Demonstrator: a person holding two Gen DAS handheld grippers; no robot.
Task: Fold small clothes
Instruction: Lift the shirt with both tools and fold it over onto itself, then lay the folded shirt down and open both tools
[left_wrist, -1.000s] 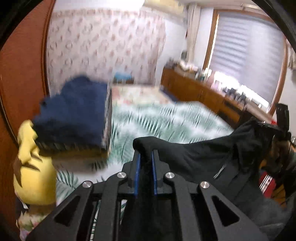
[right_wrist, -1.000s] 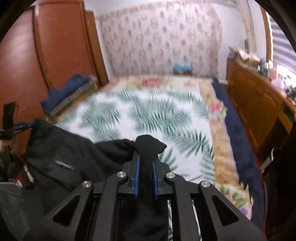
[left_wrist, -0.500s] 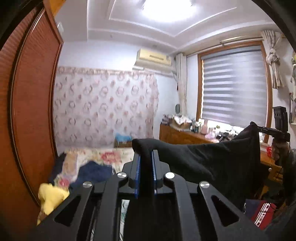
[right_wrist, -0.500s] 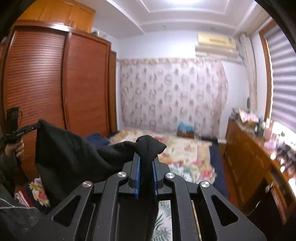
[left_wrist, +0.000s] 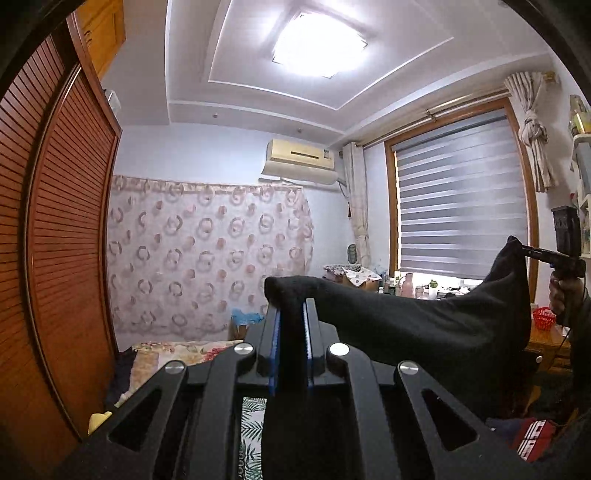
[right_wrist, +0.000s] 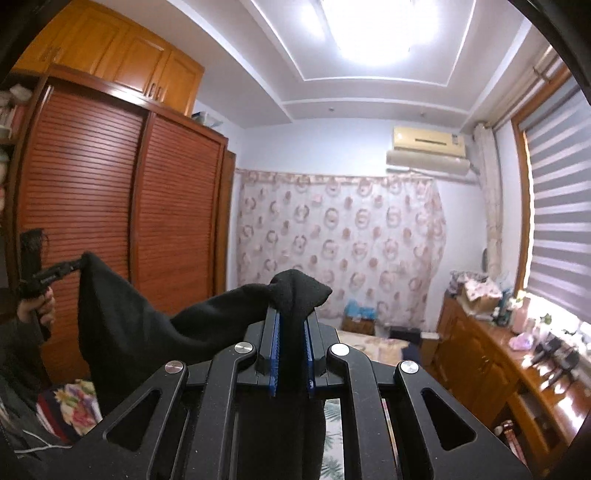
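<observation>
A black garment (left_wrist: 424, 325) hangs stretched in the air between both grippers. My left gripper (left_wrist: 290, 314) is shut on one corner of it; the cloth bulges above the blue pads. My right gripper (right_wrist: 291, 317) is shut on the other corner of the black garment (right_wrist: 147, 332). In the left wrist view the right gripper (left_wrist: 532, 253) shows at the far right, pinching the cloth. In the right wrist view the left gripper (right_wrist: 75, 264) shows at the far left. Both point up and forward, well above the bed.
The bed with palm-leaf and floral covers (left_wrist: 177, 350) lies below. A red-brown wardrobe (right_wrist: 110, 221) stands on the left. A wooden dresser (right_wrist: 498, 365) with clutter runs under the window on the right. A yellow item (left_wrist: 98, 421) lies at the bed's left edge.
Both grippers have lifted and tilted upward with the black garment; the views swung from the bed to the walls and ceiling. The garment now hangs raised and spread between them.
</observation>
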